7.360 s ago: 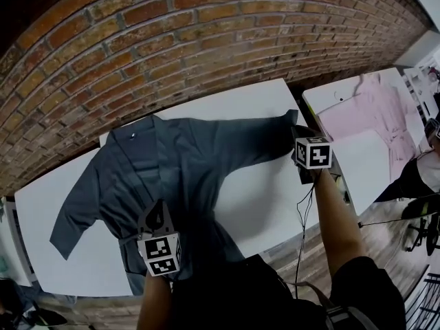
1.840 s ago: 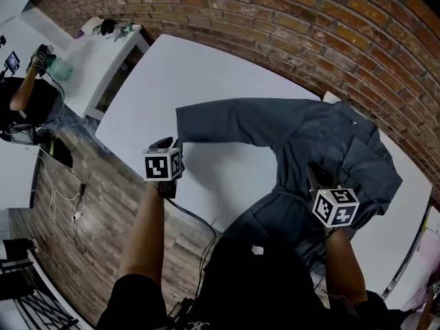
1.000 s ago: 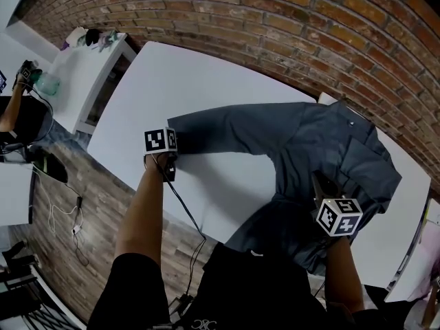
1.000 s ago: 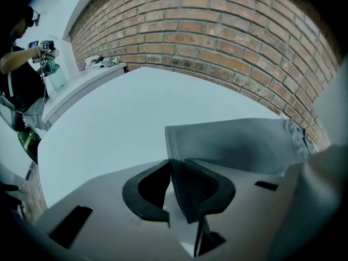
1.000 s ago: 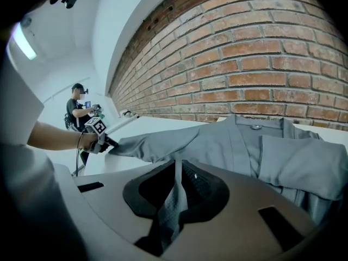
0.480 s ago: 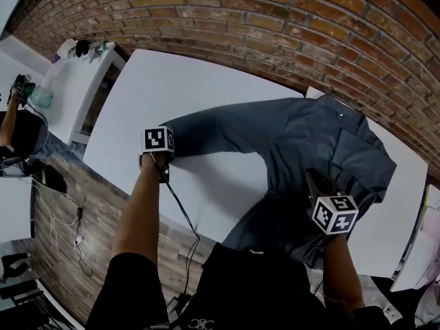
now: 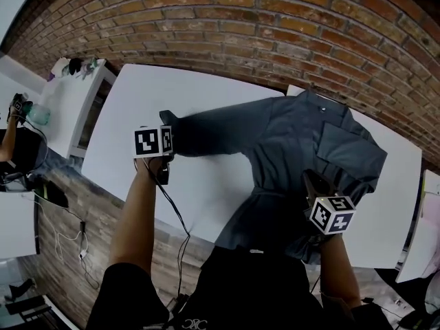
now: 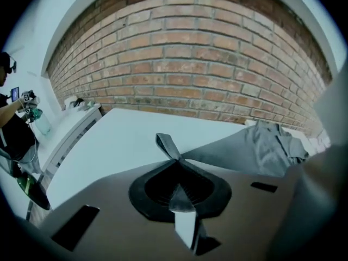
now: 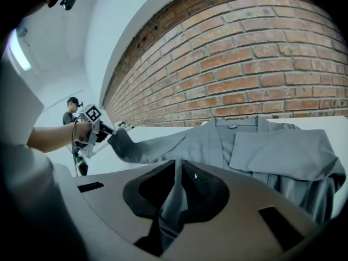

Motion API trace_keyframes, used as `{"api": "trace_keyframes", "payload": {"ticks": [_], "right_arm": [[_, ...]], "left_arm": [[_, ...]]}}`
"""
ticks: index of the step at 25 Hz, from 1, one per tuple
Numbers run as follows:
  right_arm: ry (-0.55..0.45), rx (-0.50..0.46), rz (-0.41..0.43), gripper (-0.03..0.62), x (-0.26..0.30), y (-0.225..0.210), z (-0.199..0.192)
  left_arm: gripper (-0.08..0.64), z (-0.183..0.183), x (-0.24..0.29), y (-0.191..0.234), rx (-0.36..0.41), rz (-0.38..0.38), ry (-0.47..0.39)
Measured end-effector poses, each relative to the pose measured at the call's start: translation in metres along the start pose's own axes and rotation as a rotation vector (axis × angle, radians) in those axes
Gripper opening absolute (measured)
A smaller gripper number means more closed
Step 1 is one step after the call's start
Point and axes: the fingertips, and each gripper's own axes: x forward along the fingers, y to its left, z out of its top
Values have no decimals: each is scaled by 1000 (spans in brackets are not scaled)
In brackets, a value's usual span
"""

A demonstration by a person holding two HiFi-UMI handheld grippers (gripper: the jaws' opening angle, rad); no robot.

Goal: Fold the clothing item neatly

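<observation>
From the head view, a grey coat (image 7: 289, 143) lies on a white table (image 7: 206, 91) in front of a brick wall (image 7: 275, 19). One sleeve (image 7: 347, 150) is folded across the chest. The other sleeve (image 7: 213, 130) reaches out to the left. The left gripper (image 7: 165, 121) pinches the end of that sleeve. The right gripper (image 7: 309, 179) bites the coat near its waist, by the near table edge.

In the left gripper view, the left gripper (image 8: 176, 161) has just been closing its jaws. They are now tight on the sleeve end (image 8: 166, 144), which pokes up past them. The sleeve runs off to the right to the rest of the coat (image 8: 269, 145) on the table (image 8: 119, 140).

In the right gripper view, the right gripper (image 9: 175, 192) is clamped on a fold of grey cloth (image 9: 171, 205). Ahead, the coat's collar (image 9: 234, 126) lies close to the wall (image 9: 244, 64). Far left, a hand holds the left gripper (image 9: 111, 128) at the sleeve end.
</observation>
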Motion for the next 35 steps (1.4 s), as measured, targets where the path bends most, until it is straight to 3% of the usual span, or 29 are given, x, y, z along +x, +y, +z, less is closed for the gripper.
{"api": "trace_keyframes", "payload": {"ticks": [8,14,24,35], "right_arm": [[-70,75,-24,38,-47,-34,0],[-85,129,-91,38,-95,-81,-23],[-77,175,-176,38,-153,-143,-52],[-43,183,-226,38,-197,-194,-76]], "left_arm": [[15,67,-34,-121,117,-141,-122],[15,84,-27,-227,248,-199,-144],[15,52,2,-395,419,-311,-90],[17,8,41,-519,599,-337,-38]]}}
